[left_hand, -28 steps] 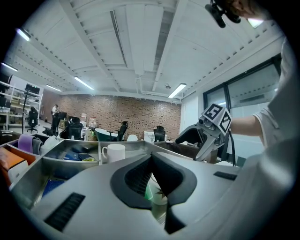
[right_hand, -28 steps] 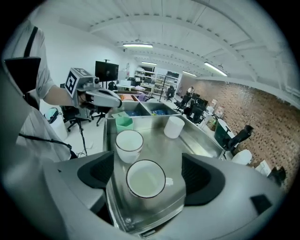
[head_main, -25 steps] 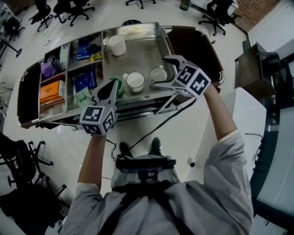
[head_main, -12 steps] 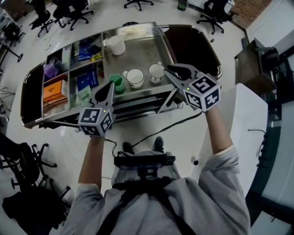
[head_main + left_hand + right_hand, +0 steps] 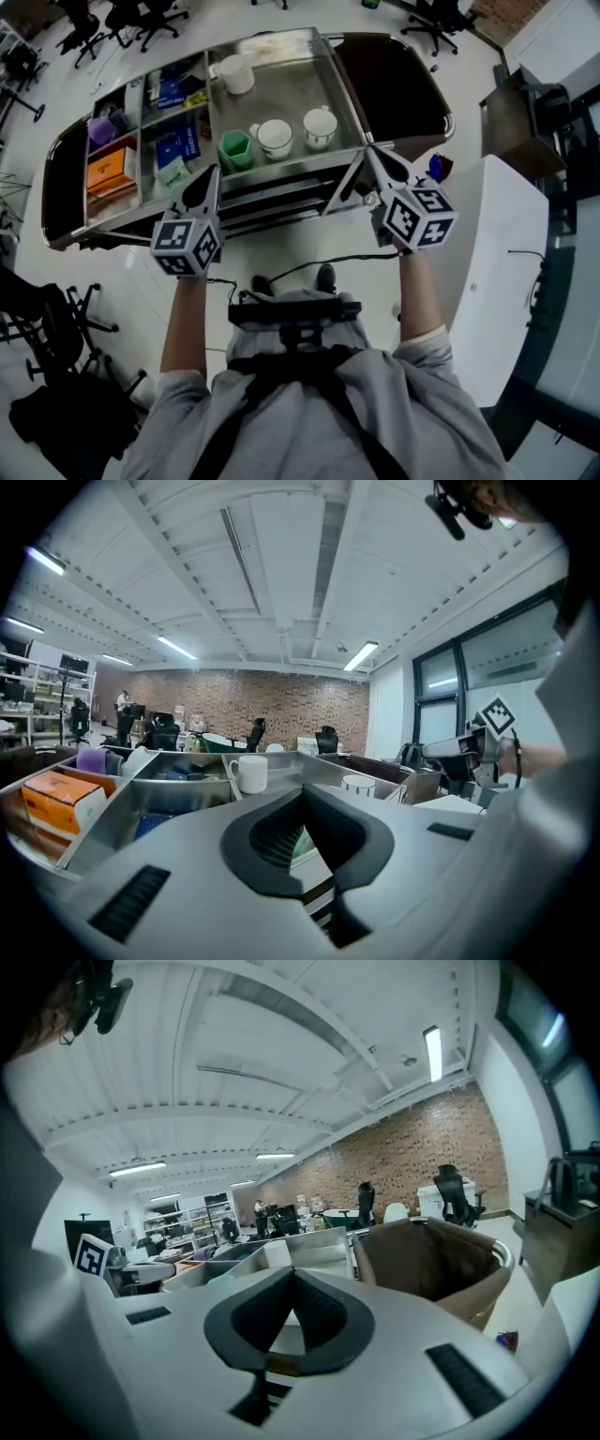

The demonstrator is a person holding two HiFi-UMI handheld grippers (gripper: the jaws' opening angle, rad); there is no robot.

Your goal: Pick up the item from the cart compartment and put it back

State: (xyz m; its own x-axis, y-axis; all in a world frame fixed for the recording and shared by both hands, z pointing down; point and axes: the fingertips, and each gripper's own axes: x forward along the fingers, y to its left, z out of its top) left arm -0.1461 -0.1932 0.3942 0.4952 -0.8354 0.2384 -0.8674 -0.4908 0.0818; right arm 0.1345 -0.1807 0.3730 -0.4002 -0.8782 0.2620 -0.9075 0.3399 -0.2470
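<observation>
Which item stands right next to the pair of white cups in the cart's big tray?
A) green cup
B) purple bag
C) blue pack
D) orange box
A: in the head view the green cup stands in the big tray, right beside the left white cup of the pair; the other items lie in the side compartments.

Nothing legible from where I stand. The orange box point(image 5: 109, 171) and the blue packets point(image 5: 175, 148) just ahead of the left gripper point(image 5: 207, 176) carry print too small to read; its cube point(image 5: 187, 246) shows only black-and-white squares.
</observation>
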